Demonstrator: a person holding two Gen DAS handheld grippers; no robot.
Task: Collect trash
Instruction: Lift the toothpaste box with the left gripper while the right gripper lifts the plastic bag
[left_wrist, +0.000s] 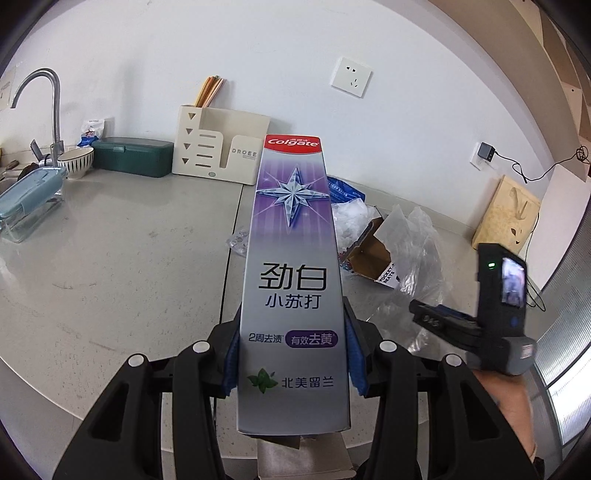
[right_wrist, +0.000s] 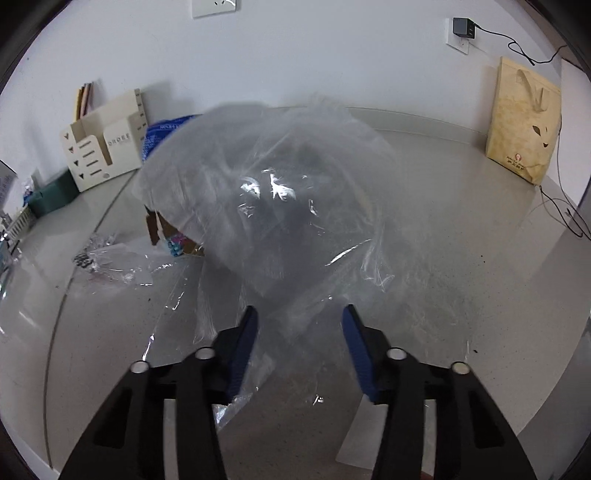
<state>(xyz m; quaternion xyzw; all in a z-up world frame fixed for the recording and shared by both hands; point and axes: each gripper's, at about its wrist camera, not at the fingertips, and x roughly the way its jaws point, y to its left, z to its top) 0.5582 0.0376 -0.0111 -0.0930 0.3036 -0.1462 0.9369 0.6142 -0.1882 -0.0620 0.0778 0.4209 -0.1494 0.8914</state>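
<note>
Left gripper (left_wrist: 291, 354) clamped on the toothpaste box (left_wrist: 293, 273), frame centre.
Right gripper (right_wrist: 299, 332) spread wide – blurry clear plastic bag (right_wrist: 280, 206) fills mid-frame, hiding most of the cardboard box (right_wrist: 173, 236) at centre-left.

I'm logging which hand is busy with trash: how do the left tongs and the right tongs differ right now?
The left tongs are shut on the Colgate toothpaste box, gripping its two sides; the right tongs are open and grip nothing. The box points forward, lifted off the counter; between the right tongs only the clear plastic bag lies loose. Both have black arms and blue pads.
</note>
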